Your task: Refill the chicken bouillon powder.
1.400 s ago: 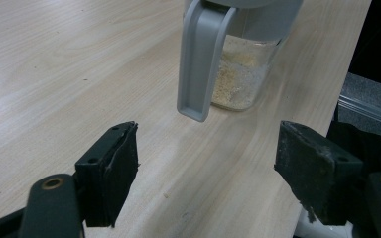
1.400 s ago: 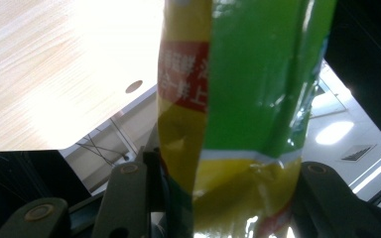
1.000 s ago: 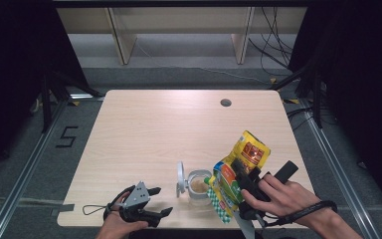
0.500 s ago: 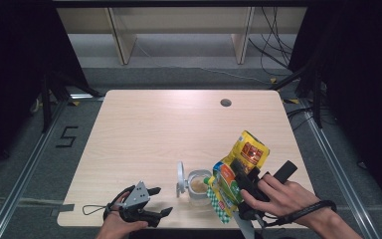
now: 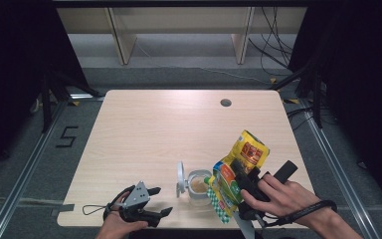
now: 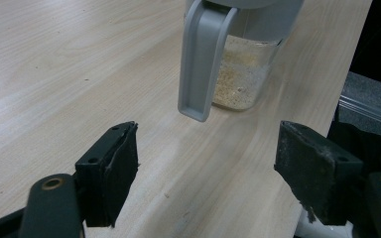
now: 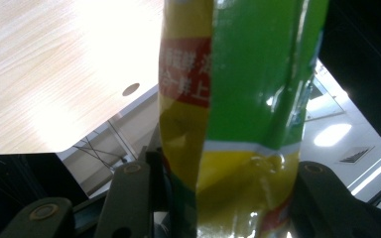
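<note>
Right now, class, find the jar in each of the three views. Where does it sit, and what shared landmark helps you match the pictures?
High view: the jar stands at the table's near edge, bottom centre, beside the bag.
Left gripper view: top centre, beyond the open jaws, crumbs inside.
Right gripper view: not in it.
Shared landmark: the table's round hole, also in the right gripper view.
</note>
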Tool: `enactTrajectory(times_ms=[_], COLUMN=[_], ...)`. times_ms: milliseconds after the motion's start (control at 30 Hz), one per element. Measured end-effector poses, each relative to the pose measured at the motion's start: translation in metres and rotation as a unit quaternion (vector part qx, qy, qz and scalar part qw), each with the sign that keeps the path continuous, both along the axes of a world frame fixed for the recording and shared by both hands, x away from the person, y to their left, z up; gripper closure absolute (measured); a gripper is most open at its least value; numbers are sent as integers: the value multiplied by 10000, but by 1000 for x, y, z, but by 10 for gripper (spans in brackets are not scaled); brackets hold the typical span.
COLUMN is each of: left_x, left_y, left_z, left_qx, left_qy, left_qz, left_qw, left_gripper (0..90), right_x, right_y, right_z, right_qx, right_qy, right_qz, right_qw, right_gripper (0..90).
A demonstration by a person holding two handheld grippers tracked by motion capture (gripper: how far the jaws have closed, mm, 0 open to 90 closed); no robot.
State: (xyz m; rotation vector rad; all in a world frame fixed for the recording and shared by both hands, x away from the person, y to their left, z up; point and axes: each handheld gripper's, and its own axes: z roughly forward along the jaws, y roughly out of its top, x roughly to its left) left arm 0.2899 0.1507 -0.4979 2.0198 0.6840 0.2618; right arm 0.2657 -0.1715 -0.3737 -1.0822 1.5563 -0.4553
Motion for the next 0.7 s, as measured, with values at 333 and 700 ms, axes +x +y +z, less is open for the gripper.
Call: enactTrajectory(times_ms=[333, 700], left_x=[0, 2], left_y=[0, 1], left_z=[0, 1], left_qx=[-4, 65], left_qy=[9, -103], left_qz=[-21, -106], left_qw=[10000, 9999], left_gripper=[243, 244], right_x=[-1, -1], right_y=[0, 1], right_z=[0, 0], right_qx=[12, -25], right_qy=[-16, 16], right_qz=[24, 9], right_qw=[10000, 10000], right_gripper=[605, 606])
